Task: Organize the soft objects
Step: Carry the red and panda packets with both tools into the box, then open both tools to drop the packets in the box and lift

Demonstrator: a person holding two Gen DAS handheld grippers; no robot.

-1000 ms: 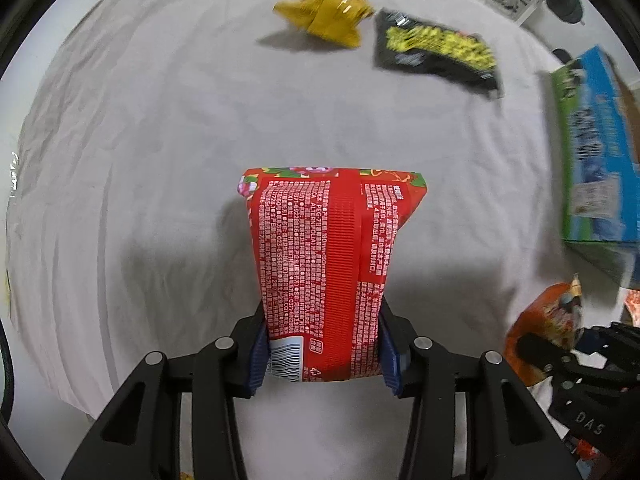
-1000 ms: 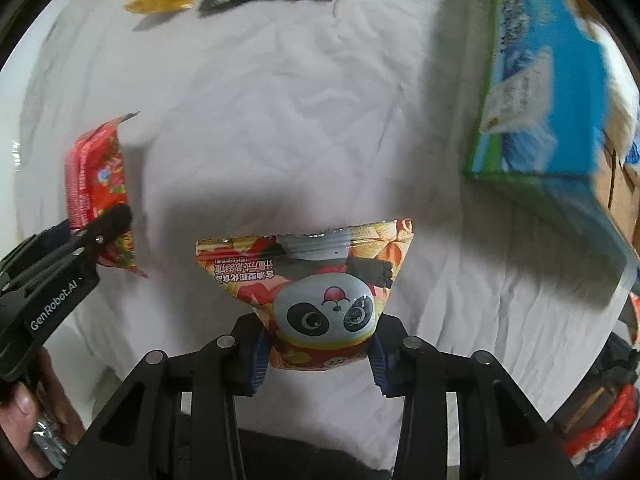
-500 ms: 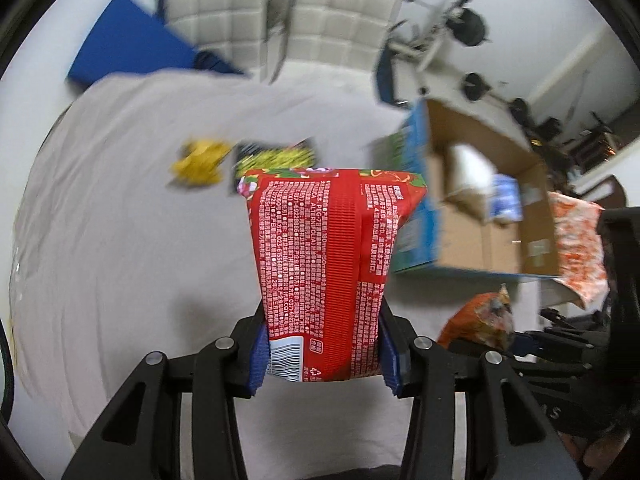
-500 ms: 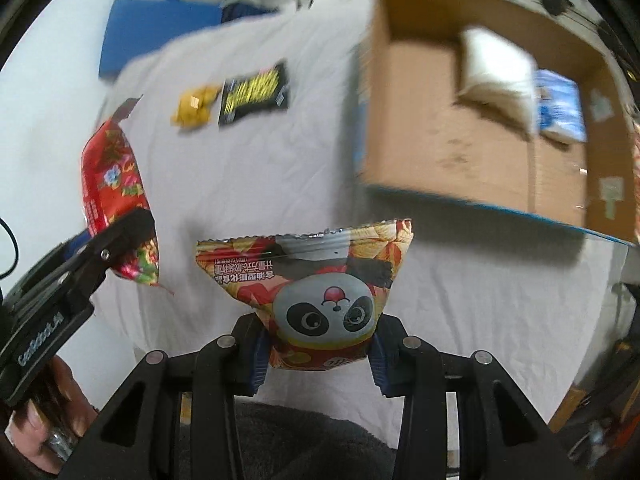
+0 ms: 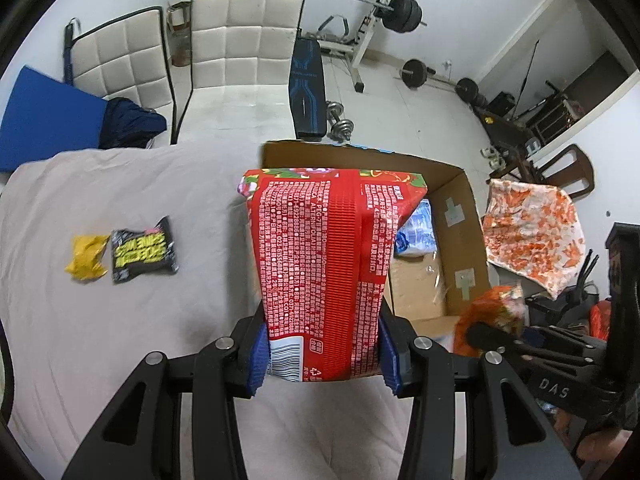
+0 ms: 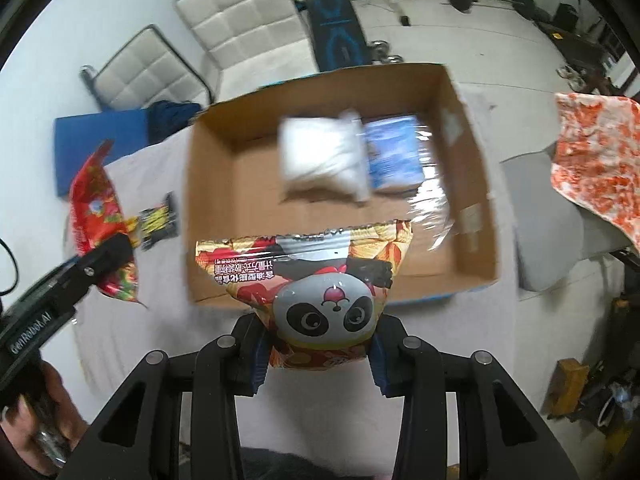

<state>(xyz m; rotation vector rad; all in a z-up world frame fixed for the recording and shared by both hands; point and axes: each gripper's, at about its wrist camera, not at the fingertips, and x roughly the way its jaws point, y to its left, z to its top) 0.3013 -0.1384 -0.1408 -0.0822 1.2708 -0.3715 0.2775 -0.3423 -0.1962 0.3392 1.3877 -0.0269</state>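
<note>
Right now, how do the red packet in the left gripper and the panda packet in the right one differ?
The red packet is taller and shows fine white print; the panda packet is squatter and shows a panda face. The red packet hangs beside the cardboard box, the panda packet at the box's near edge. Both are clamped at one end.

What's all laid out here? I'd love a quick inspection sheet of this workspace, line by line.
Surface: wrinkled white sheet covering the table.
Job's things: red snack bag and panda snack bag, both held up; yellow packet and black packet lying side by side on the sheet; cardboard box holding a white pack and blue pack.
Clutter: nothing seen.
Grippers: left gripper clamps the red bag; right gripper clamps the panda bag.
Cables: thin black one at the right view's left edge.
Surroundings: white chairs, weight bench, barbells, orange-patterned cloth.
</note>
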